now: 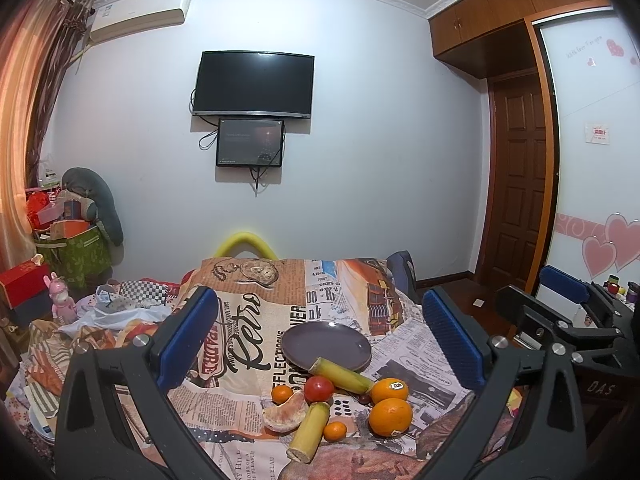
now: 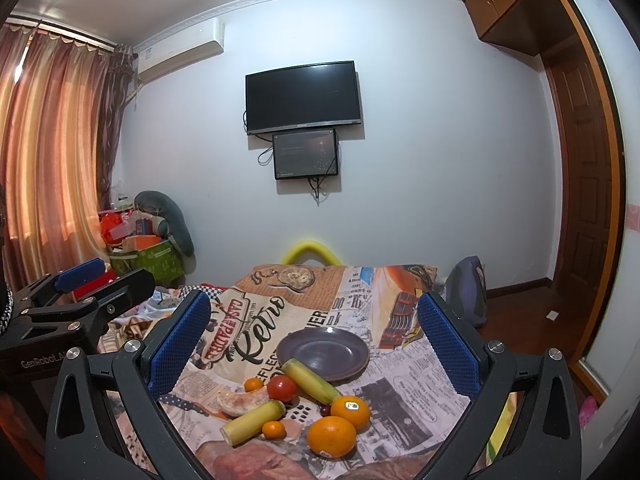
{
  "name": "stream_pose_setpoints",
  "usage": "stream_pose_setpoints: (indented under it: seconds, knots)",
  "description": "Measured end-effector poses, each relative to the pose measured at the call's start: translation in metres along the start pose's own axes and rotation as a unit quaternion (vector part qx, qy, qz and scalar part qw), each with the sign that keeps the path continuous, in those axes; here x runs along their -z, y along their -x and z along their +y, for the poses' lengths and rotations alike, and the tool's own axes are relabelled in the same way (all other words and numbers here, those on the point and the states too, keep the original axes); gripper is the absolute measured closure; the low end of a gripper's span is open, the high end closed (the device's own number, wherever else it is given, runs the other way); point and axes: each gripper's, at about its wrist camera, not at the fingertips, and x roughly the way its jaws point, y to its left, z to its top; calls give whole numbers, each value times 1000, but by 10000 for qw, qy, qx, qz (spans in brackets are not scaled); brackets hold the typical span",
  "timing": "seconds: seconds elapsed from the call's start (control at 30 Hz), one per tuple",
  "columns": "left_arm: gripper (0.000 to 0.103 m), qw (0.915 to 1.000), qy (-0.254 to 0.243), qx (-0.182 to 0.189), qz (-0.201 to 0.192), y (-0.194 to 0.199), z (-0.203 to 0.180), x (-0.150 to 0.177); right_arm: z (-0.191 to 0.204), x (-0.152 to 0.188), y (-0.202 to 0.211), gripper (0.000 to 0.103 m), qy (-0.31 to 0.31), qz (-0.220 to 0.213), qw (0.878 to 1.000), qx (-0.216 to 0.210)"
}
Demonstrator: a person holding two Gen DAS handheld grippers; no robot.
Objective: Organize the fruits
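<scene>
I hold both tongs released, left gripper (image 1: pixel 320 340) and right gripper (image 2: pixel 314 340), above the fruits (image 1: pixel 340 400) beside the plate (image 1: pixel 326 344) near the table's (image 1: pixel 420 344) front edge.

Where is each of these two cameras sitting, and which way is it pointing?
Left wrist: on the left gripper, facing forward over the fruit toward the TV wall; its blue fingers show, right gripper alongside.
Right wrist: on the right gripper, same direction; left gripper at its left edge.
Shared: purple plate, oranges, TV.
</scene>
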Motion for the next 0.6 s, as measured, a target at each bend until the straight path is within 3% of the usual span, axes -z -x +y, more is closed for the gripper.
stream_pose_setpoints:
  seconds: [0.6]
  knots:
    - [0,9999,29,6,110,-7,1,2,-5,5,-5,0,-9,70,9999,148]
